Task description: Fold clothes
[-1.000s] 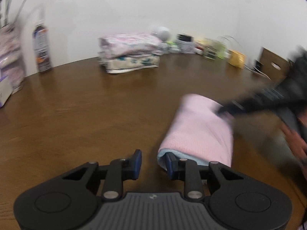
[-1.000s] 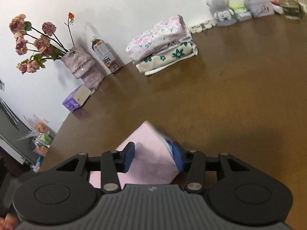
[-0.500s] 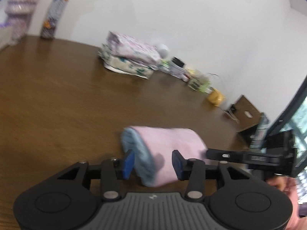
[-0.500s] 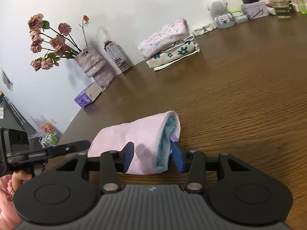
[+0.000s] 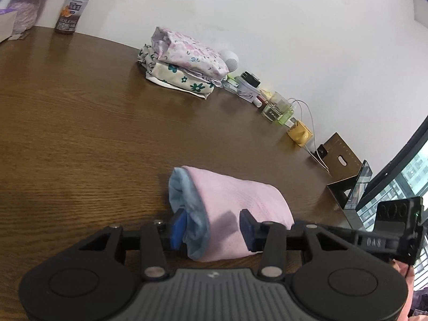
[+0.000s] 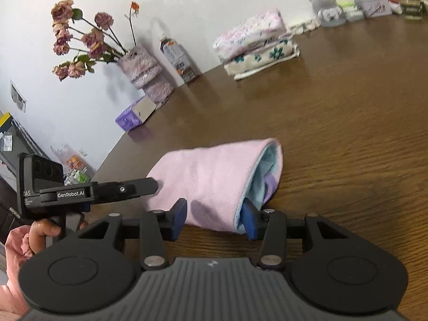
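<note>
A folded pink cloth bundle with a pale blue lining (image 5: 235, 203) lies on the brown wood-grain table (image 5: 80, 139), close in front of me, and I have one gripper at each of its two ends. My left gripper (image 5: 211, 227) has its blue-padded fingers spread apart on either side of the bundle's blue open end, the left pad (image 5: 178, 227) just beside the lining and the right pad (image 5: 247, 230) over the pink outer face; I cannot tell whether either pad presses the cloth. My right gripper (image 6: 214, 218) is likewise apart, its two pads flanking the other end of the bundle, where the blue lining and a bit of lilac fabric show at the opening. In the right wrist view my left gripper reaches the far end of the cloth, held by my hand (image 6: 40, 234) in a pink sleeve. Well apart, near the white wall, a stack of folded floral clothes (image 5: 184, 61) rests on the table. A brown drink bottle (image 6: 178, 58) and a fuzzy lilac vase of dried roses (image 6: 144, 72) stand along the wall.
</note>
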`<control>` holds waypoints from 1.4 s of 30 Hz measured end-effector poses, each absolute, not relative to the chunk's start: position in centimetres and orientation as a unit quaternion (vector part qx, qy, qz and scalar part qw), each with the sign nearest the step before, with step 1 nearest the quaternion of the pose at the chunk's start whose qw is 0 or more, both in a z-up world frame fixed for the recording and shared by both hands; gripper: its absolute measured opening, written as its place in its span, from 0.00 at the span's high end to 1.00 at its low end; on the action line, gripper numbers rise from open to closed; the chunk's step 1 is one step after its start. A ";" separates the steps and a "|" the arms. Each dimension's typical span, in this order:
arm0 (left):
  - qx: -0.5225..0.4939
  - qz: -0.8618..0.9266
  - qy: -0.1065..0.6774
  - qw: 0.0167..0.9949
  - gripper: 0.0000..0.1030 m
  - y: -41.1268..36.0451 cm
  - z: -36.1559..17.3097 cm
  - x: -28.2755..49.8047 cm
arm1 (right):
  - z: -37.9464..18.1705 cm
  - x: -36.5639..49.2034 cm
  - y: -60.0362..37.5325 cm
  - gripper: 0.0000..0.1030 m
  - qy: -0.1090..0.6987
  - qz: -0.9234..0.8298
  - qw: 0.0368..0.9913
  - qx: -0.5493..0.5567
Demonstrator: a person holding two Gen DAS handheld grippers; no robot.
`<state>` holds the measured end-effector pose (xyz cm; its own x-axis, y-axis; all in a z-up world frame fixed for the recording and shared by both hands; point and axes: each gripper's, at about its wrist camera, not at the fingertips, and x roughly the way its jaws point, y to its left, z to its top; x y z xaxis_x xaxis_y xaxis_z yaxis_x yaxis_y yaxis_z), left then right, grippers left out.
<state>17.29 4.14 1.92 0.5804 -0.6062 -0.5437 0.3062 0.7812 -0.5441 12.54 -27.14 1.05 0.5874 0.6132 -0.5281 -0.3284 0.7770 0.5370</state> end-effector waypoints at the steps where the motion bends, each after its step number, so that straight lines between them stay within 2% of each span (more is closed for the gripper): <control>1: -0.198 -0.264 0.375 0.866 0.56 4.0 2.0 17.4 | 1.2 12.6 -27.5 0.48 0.360 0.264 0.873 0.196; 3: -0.196 -0.265 0.376 0.866 0.56 3.8 2.0 17.6 | 1.2 13.3 -28.1 0.40 0.355 0.251 0.878 0.202; 4: -0.196 -0.266 0.377 0.865 0.56 3.7 1.9 17.6 | 1.1 13.7 -28.3 0.31 0.356 0.249 0.877 0.206; 5: -0.198 -0.267 0.377 0.864 0.56 3.7 1.9 17.7 | 0.9 14.2 -28.3 0.28 0.359 0.247 0.876 0.208; 9: -0.203 -0.273 0.377 0.861 0.57 3.6 1.7 17.8 | 0.2 15.6 -27.8 0.29 0.375 0.250 0.865 0.220; 12: -0.207 -0.277 0.377 0.859 0.57 3.6 1.5 17.9 | -0.1 15.7 -27.3 0.40 0.379 0.263 0.858 0.224; 14: -0.210 -0.280 0.377 0.858 0.58 3.6 1.4 17.9 | -0.1 15.7 -27.1 0.52 0.379 0.272 0.854 0.229; 15: -0.211 -0.281 0.377 0.857 0.58 3.6 1.4 18.0 | -0.1 15.6 -27.0 0.55 0.378 0.274 0.853 0.232; 18: -0.214 -0.285 0.378 0.854 0.66 3.6 1.3 18.0 | -0.2 15.8 -27.1 0.62 0.380 0.273 0.851 0.239; 21: -0.217 -0.290 0.381 0.850 0.82 3.6 1.2 18.0 | -0.4 15.8 -27.4 0.67 0.383 0.273 0.846 0.250; 23: -0.220 -0.291 0.383 0.849 0.85 3.6 1.1 18.0 | -0.6 15.8 -27.6 0.74 0.385 0.276 0.843 0.255; 24: -0.221 -0.287 0.381 0.850 0.84 3.8 1.2 18.0 | -0.7 15.8 -27.7 0.74 0.387 0.277 0.841 0.258; 25: -0.222 -0.283 0.380 0.852 0.78 3.9 1.3 18.0 | -0.8 15.8 -27.8 0.74 0.388 0.279 0.839 0.260; 26: -0.223 -0.279 0.379 0.854 0.73 4.0 1.4 18.0 | -0.9 15.9 -27.9 0.69 0.389 0.279 0.837 0.265; 27: -0.224 -0.275 0.377 0.856 0.62 4.1 1.5 18.0 | -0.9 16.0 -28.1 0.64 0.390 0.278 0.835 0.272; 28: -0.226 -0.271 0.375 0.857 0.54 4.3 1.6 18.1 | -0.8 16.0 -28.4 0.54 0.388 0.278 0.834 0.278; 31: -0.240 -0.259 0.373 0.858 0.50 4.7 1.9 18.8 | -0.2 15.7 -29.2 0.52 0.374 0.276 0.839 0.284; 33: -0.249 -0.253 0.378 0.855 0.52 4.7 1.8 19.9 | -0.2 16.1 -29.5 0.53 0.374 0.268 0.839 0.290; 34: -0.253 -0.252 0.382 0.852 0.57 4.6 1.6 20.4 | -0.3 16.4 -29.4 0.55 0.378 0.264 0.838 0.294; 35: -0.257 -0.254 0.386 0.848 0.65 4.4 1.4 20.9 | -0.4 16.7 -29.2 0.62 0.381 0.261 0.836 0.297; 36: -0.260 -0.259 0.391 0.844 0.83 4.3 1.0 21.4 | -0.6 17.1 -29.0 0.66 0.385 0.258 0.834 0.300; 37: -0.262 -0.259 0.395 0.842 0.85 4.2 0.7 21.7 | -0.8 17.4 -28.9 0.72 0.388 0.257 0.832 0.302; 38: -0.264 -0.255 0.397 0.841 0.85 4.2 0.5 21.8 | -1.1 17.7 -28.7 0.76 0.391 0.256 0.830 0.304; 39: -0.266 -0.254 0.396 0.842 0.82 4.3 0.5 21.7 | -1.2 17.9 -28.6 0.77 0.393 0.255 0.829 0.306; 42: -0.273 -0.254 0.384 0.845 0.53 5.0 0.9 21.0 | -1.1 17.7 -28.8 0.74 0.390 0.256 0.829 0.309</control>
<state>21.01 4.99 0.93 0.5760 -0.6391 -0.5097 0.2204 0.7218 -0.6561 17.67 -28.80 -1.14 0.5649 0.6655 -0.4877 -0.1845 0.6780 0.7115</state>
